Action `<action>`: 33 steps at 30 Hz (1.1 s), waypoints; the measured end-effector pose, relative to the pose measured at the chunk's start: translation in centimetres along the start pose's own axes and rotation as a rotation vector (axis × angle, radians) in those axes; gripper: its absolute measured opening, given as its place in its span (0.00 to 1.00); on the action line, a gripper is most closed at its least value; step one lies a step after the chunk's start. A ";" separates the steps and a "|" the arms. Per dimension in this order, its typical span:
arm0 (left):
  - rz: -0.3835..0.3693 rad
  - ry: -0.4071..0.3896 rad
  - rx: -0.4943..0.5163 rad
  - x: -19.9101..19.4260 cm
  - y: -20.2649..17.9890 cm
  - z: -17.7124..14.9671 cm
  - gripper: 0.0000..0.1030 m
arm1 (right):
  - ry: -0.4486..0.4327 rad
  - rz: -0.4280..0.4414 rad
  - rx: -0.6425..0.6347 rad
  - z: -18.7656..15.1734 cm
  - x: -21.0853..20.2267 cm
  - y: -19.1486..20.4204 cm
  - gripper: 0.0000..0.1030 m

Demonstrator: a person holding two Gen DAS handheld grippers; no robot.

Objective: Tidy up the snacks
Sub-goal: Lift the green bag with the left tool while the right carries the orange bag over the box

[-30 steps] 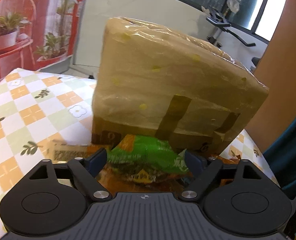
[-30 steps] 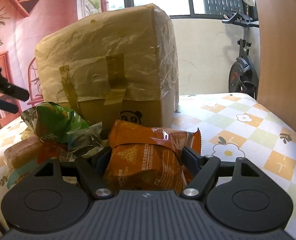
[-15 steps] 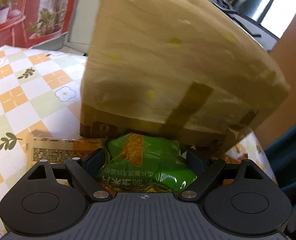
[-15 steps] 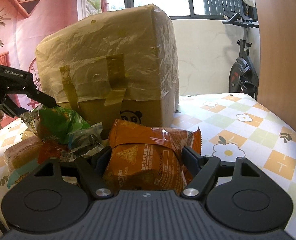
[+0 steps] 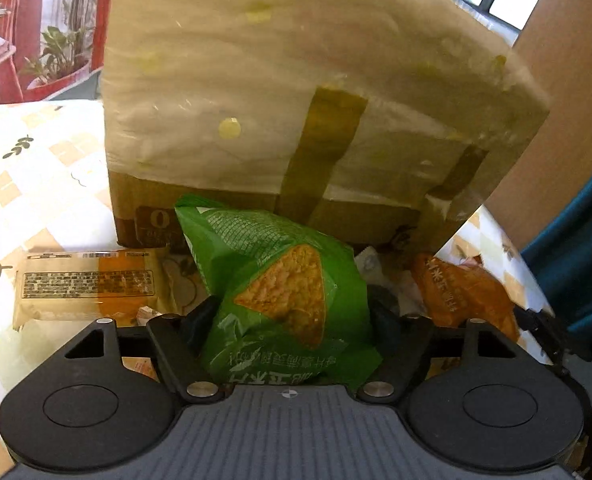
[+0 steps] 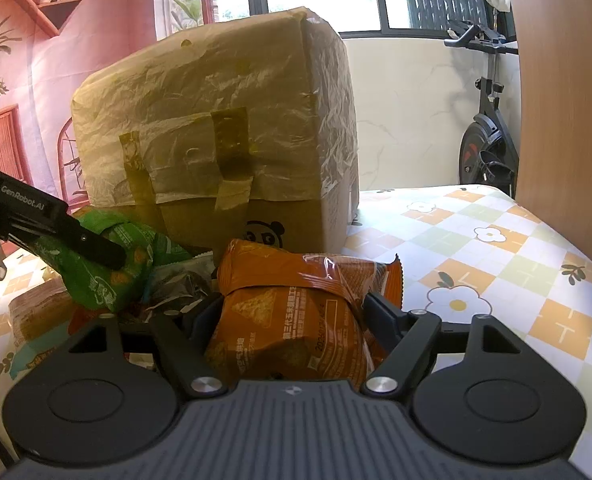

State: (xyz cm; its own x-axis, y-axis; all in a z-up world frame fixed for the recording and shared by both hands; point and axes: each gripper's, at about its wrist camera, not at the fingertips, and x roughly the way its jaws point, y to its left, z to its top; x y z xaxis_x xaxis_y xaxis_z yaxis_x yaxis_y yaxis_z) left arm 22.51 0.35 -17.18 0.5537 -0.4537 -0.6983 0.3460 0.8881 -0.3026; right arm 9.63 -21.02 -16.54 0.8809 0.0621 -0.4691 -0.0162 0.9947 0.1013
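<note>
Left gripper (image 5: pixel 292 316): jaws closing round the green bag (image 5: pixel 284 292), which stands between them at 6 o'clock of the box (image 5: pixel 296 92); the fingers look to touch its sides, so the grasp seems begun. Right gripper (image 6: pixel 292 316): jaws narrowed on the orange bag (image 6: pixel 296 304), creasing its wrapper, apparently holding it ready for sorting. This bag lies at 5 o'clock of the box, on the checked tablecloth (image 6: pixel 495 248). A flat tan packet (image 5: pixel 88 284) rests at 9 o'clock of the green bag, untouched. Each gripper takes one snack, probably so both can be moved together.
</note>
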 end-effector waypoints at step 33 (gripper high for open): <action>0.012 -0.492 0.144 -13.4 -4.2 6.4 0.75 | -0.329 0.123 -0.001 11.8 -7.5 2.1 0.75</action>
State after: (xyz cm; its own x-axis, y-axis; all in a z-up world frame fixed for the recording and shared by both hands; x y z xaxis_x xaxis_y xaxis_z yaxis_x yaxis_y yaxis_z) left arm 18.47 2.23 -2.39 0.8372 -0.4556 -0.3024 0.4194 0.8899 -0.1797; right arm 8.55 -20.37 -2.41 0.9777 0.1517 -0.1452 -0.1319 0.9816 0.1379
